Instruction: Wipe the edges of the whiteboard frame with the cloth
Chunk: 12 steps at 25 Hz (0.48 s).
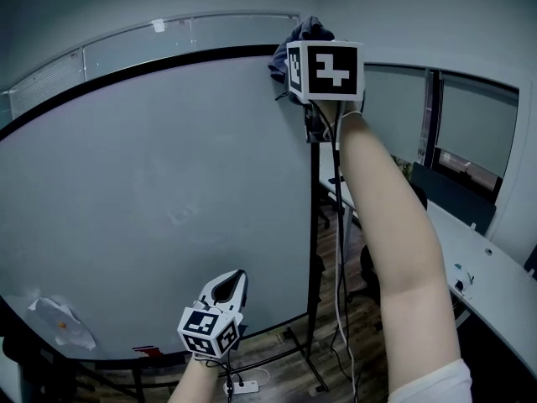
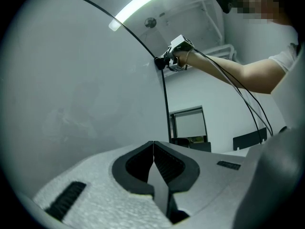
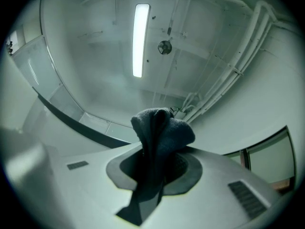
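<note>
Nearest, low before the whiteboard [image 1: 168, 183] face, open air all round the left gripper [image 1: 228, 280]; jaws pressed together on nothing, not touching the board. Further up, black frame [image 1: 168, 60] arching along the top edge to the upper right corner, open room to its right over the desk [image 1: 470, 250]. Up at that corner, right gripper [image 3: 157, 151] clamped on the dark cloth [image 1: 304, 34], cloth bunched above the jaws at the frame.
</note>
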Each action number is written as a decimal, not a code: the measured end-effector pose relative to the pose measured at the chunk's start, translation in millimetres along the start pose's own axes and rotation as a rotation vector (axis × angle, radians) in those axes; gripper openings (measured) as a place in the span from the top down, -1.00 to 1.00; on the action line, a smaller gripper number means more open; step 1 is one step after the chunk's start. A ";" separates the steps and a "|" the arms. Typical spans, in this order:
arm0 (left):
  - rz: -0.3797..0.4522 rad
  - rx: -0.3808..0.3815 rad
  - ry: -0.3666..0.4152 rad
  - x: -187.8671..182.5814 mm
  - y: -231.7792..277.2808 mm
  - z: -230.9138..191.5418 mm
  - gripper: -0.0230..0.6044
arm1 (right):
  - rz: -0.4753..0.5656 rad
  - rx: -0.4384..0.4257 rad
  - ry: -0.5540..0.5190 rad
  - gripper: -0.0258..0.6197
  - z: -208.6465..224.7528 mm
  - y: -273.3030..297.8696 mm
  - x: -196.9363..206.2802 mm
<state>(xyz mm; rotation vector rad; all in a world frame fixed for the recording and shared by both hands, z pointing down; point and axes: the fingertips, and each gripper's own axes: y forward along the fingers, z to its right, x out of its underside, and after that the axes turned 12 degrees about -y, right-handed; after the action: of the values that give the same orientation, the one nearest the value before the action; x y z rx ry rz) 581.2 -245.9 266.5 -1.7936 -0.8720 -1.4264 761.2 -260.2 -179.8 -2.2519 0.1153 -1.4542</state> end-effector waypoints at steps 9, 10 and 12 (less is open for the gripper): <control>-0.010 0.065 -0.006 15.3 -0.4 15.8 0.87 | -0.049 0.022 0.034 0.71 20.7 -4.9 28.6; -0.012 0.071 -0.011 18.1 -1.8 16.8 0.87 | -0.059 0.027 0.030 0.71 20.6 -6.5 33.5; -0.011 0.092 -0.014 22.1 -5.3 21.9 0.87 | -0.080 0.029 0.033 0.71 20.9 -9.7 45.1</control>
<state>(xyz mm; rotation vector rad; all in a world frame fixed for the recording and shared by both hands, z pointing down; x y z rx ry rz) 592.3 -222.8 284.9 -1.7348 -0.9410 -1.3599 797.8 -258.5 -144.8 -2.2326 0.0141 -1.5249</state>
